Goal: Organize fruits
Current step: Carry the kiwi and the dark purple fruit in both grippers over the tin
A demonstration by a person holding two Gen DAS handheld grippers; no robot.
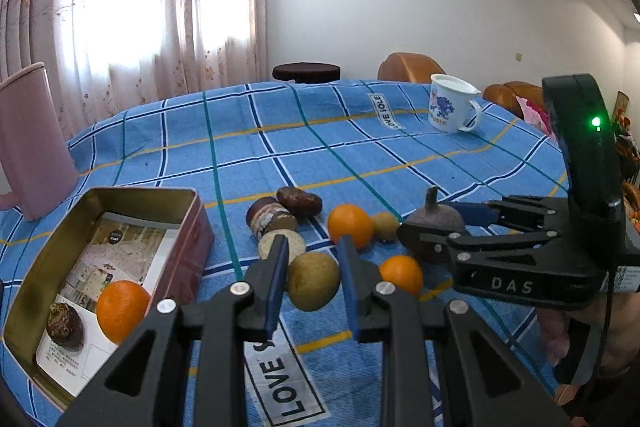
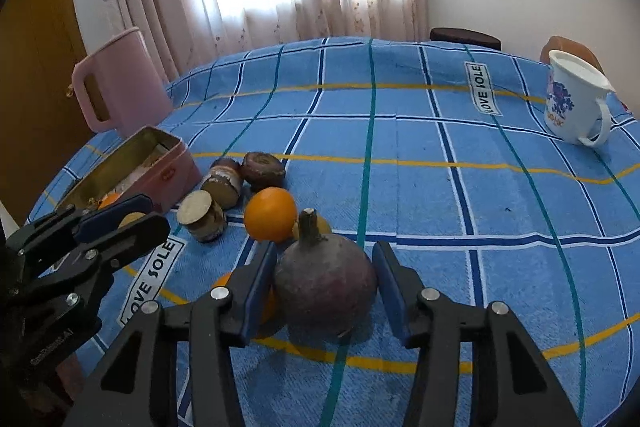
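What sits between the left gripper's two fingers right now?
A yellow-brown round fruit, framed by the open left gripper with gaps on both sides, resting on the blue plaid tablecloth. The left wrist view shows it.

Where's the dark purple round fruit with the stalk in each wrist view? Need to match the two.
Left wrist: the dark purple round fruit with the stalk sits right of centre, between the fingers of the right hand-held gripper.
Right wrist: the same fruit is bottom centre, between that gripper's open fingers.
Shared landmark: the white floral mug, far right on the table.
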